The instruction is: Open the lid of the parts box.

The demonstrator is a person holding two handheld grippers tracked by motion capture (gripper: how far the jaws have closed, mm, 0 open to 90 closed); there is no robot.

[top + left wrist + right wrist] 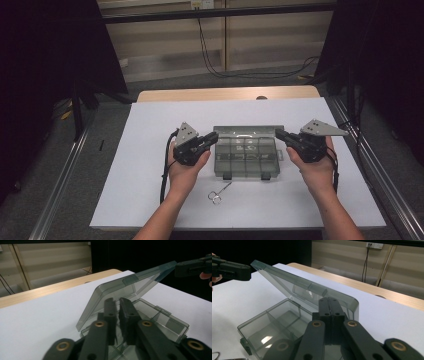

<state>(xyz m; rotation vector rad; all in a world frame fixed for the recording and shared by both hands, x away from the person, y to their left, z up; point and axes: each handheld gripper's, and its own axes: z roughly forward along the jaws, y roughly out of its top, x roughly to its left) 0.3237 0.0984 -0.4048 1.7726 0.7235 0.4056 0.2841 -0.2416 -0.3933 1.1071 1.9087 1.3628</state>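
A smoky clear compartment box lies mid-table, its lid tilted up from the rear hinge. My left gripper reaches the lid's left end; in the left gripper view its jaws stand a narrow slit apart against the lid, over the base. My right gripper meets the lid's right end. In the right gripper view its jaws are pressed together in front of the lid, above the base. I cannot tell whether either pinches the lid.
A white sheet covers the wooden table. A small metal ring with a wire pin lies in front of the box. Black clips sit on the box's front edge. Rails run along both sides of the table.
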